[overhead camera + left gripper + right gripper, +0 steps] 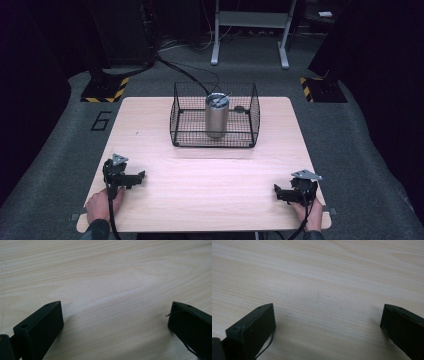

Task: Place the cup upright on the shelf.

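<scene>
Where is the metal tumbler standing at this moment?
In the high view, the metal tumbler stands upright inside the black wire basket, at the table's far middle, well apart from both grippers.

The pale wooden table (200, 175) is lit evenly from above, while the surroundings are left dark. In the high view, detail is softened by slight blur. In both gripper views, soft shadows are cast beneath the black jaws, which are rendered out of focus.

Steel tumbler (217, 116) upright inside wire basket (185, 120), far-centre of worktop (210, 175). Left tongs (140, 175) and right tongs (276, 190) rest at near corners, well apart.
</scene>
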The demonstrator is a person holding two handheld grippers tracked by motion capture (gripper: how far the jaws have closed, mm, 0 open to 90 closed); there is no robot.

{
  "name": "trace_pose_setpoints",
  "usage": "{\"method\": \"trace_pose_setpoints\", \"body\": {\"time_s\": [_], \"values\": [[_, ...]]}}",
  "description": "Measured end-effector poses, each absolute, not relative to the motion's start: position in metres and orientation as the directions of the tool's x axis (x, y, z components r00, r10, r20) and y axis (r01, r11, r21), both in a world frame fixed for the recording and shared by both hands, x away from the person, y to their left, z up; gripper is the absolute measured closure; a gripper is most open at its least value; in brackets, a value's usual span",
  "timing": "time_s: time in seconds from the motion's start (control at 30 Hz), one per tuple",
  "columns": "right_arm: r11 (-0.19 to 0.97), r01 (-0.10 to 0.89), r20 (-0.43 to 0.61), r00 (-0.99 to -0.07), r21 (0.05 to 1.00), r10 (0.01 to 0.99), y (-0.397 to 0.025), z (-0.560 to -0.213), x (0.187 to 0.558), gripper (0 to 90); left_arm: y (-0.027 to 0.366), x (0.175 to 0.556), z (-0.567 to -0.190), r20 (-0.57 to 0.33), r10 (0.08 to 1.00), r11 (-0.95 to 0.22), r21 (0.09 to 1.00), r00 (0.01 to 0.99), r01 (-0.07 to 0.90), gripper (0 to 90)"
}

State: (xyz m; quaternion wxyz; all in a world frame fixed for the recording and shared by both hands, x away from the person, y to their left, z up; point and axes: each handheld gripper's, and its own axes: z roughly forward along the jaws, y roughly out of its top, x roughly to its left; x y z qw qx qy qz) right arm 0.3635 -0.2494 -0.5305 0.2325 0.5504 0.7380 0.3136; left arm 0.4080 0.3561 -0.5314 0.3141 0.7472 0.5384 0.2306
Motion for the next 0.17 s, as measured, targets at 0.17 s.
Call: {"method": "trace_pose_setpoints", "body": {"time_s": [0.17], "values": [[0.198, 0.666, 0.002, -0.286, 0.719, 0.958, -0.2494, -0.5306, 0.3635, 0.0, 0.3561, 0.4081, -0.5315, 0.006, 0.950, -0.222, 0.719, 0.313, 0.658, 0.0]]}}
